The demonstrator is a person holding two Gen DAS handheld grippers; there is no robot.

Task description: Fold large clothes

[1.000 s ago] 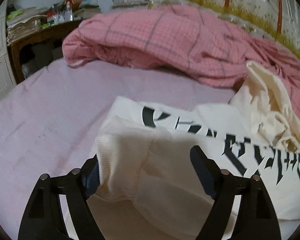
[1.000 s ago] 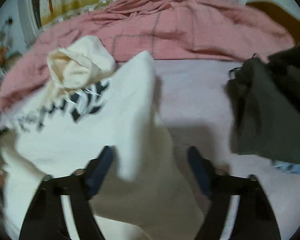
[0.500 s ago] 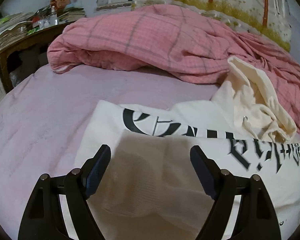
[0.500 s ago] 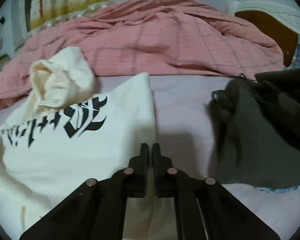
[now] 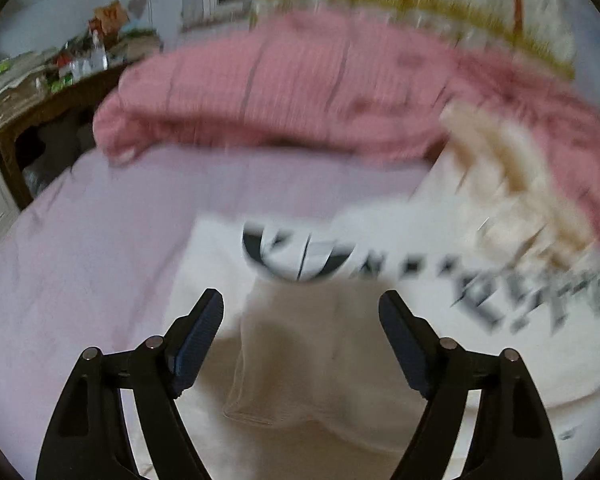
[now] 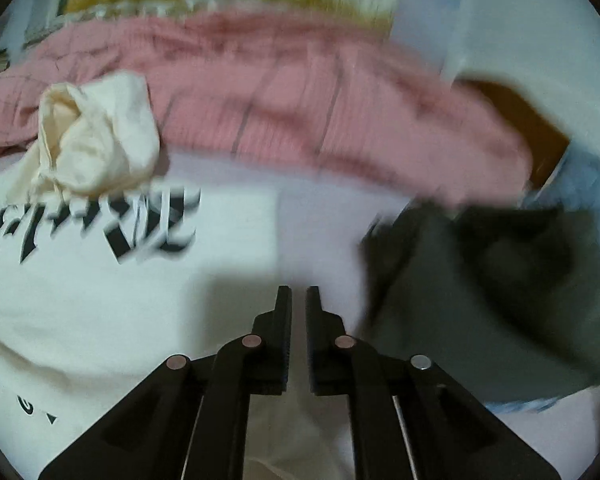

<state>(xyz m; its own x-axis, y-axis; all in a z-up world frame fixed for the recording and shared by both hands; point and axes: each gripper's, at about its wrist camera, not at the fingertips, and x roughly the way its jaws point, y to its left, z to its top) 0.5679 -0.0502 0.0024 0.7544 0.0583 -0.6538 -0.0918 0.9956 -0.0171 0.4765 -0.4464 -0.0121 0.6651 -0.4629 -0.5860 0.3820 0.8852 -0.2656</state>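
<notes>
A cream hoodie (image 5: 480, 344) with black lettering lies spread on the lilac bed sheet (image 5: 100, 240), its hood (image 5: 512, 176) bunched at the far right. One sleeve (image 5: 300, 360) is folded across its front. My left gripper (image 5: 300, 294) hovers open above that sleeve, and its pads touch nothing. In the right wrist view the hoodie (image 6: 80, 300) fills the left side, with the hood (image 6: 96, 136) at its top. My right gripper (image 6: 298, 289) hangs over the hoodie's right edge. Its jaws are opening from a narrow gap and nothing is between them.
A rumpled pink checked blanket (image 5: 300, 92) runs along the back of the bed. A dark green garment (image 6: 480, 300) lies heaped to the right, with pale blue cloth (image 6: 588, 184) and a brown headboard (image 6: 516, 120) behind it. A cluttered wooden table (image 5: 40, 92) stands at the far left.
The left gripper let the sleeve drop onto the hoodie and rose off it. The right gripper released the hoodie's side, snapped shut, then parted a little while turning.
</notes>
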